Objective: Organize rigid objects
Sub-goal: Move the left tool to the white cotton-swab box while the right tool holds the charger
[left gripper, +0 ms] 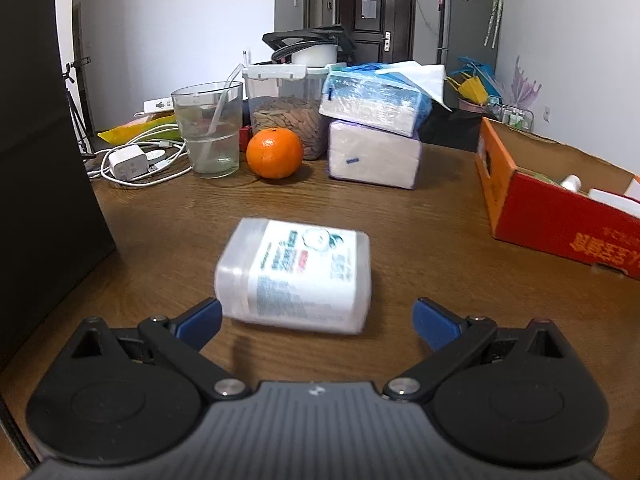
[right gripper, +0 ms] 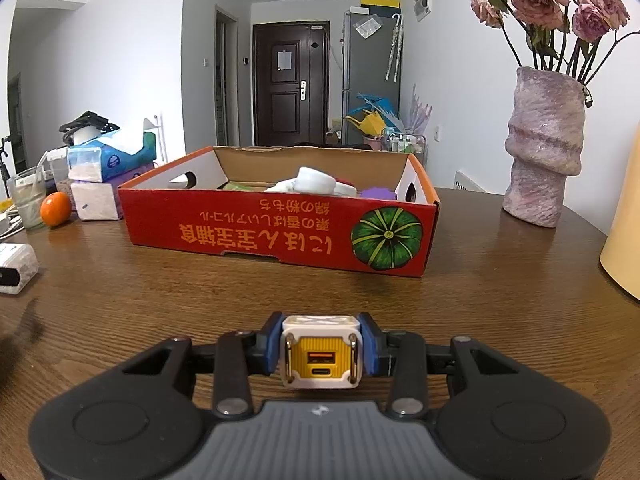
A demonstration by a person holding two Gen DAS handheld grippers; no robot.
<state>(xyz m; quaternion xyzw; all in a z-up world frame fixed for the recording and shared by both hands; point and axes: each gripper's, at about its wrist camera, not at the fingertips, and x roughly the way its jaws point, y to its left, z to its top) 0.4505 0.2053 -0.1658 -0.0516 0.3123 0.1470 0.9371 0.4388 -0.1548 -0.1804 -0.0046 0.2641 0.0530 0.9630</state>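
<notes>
White bottle point(left gripper: 294, 276): plastic, labelled, lying on its side on the wooden tabletop point(left gripper: 420, 248); long axis runs left to right across the left wrist view, tilted slightly, the cap end toward the left; somewhat blurred; it sits just ahead of the left tongs point(left gripper: 318, 320), partly between the blue pads point(left gripper: 200, 320), the left pad just beside its cap end, contact not certain.

Left tongs: spread wide, released, grasping nothing.

Charger cube point(right gripper: 322, 354): white body with a yellow face carrying two ports, that face turned toward the right wrist camera; roughly cubic, so no clear long axis; held above the tabletop, near its front edge in view.

Right tongs point(right gripper: 322, 350): clenched on the charger cube, a blue pad pressed against each side.

Red cardboard box point(right gripper: 280, 232): open-topped tray with a green pumpkin print and upside-down yellow lettering, standing beyond the right tongs; holds several white and purple items, not identifiable.

Other tabletop items: orange point(left gripper: 274, 153); clear cup point(left gripper: 208, 128); two stacked tissue packs point(left gripper: 374, 132); pink vase point(right gripper: 544, 144) with dried roses.
</notes>
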